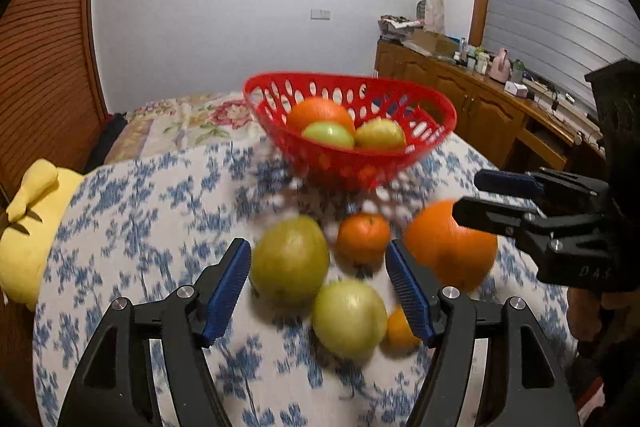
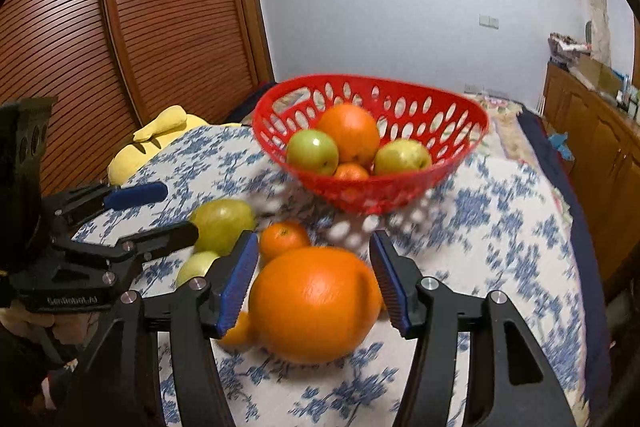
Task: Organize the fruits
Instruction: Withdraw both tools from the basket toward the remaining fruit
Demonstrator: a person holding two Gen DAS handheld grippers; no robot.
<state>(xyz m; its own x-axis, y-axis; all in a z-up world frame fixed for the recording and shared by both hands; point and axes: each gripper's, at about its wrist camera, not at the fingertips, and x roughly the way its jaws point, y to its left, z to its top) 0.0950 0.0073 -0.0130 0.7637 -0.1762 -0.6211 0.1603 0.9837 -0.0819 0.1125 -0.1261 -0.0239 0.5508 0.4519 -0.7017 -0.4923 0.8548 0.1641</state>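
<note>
The left hand-held gripper (image 1: 318, 287) hangs with its jaws spread and nothing between the blue pads, which press on no fruit. Just past its tips lie a green apple (image 1: 290, 259) on the left and a second green apple (image 1: 349, 319) nearer and to the right, the two touching or nearly so. A small tangerine (image 1: 363, 237) sits just beyond them, and another small tangerine (image 1: 400, 329) peeks out beside the right pad.

The right hand-held gripper (image 2: 314, 283) is also spread, and the big orange (image 2: 316, 303) sits between its pads. The left pad looks close to the peel, or may be brushing it; the blur leaves that unclear. The right pad stands clear.

All these fruits lie on the blue-flowered cloth (image 2: 500, 227) over the tabletop. Farther off stands the red basket (image 2: 460, 115), which already holds an orange, two green apples and a tangerine, so I judge the loose fruit belongs there too.

To do this step well, I would centre each pair of pads on the widest part of one fruit before closing. The orange looks nearly as wide as the right opening, so it should be kept square between the pads, or it may roll. The left side should choose one apple and come in from the outside, since the neighbours are crowded and a nudge could send one across the cloth. A slow close should suit the smooth skins. The two tools are near each other, so one basket trip at a time seems safest.
</note>
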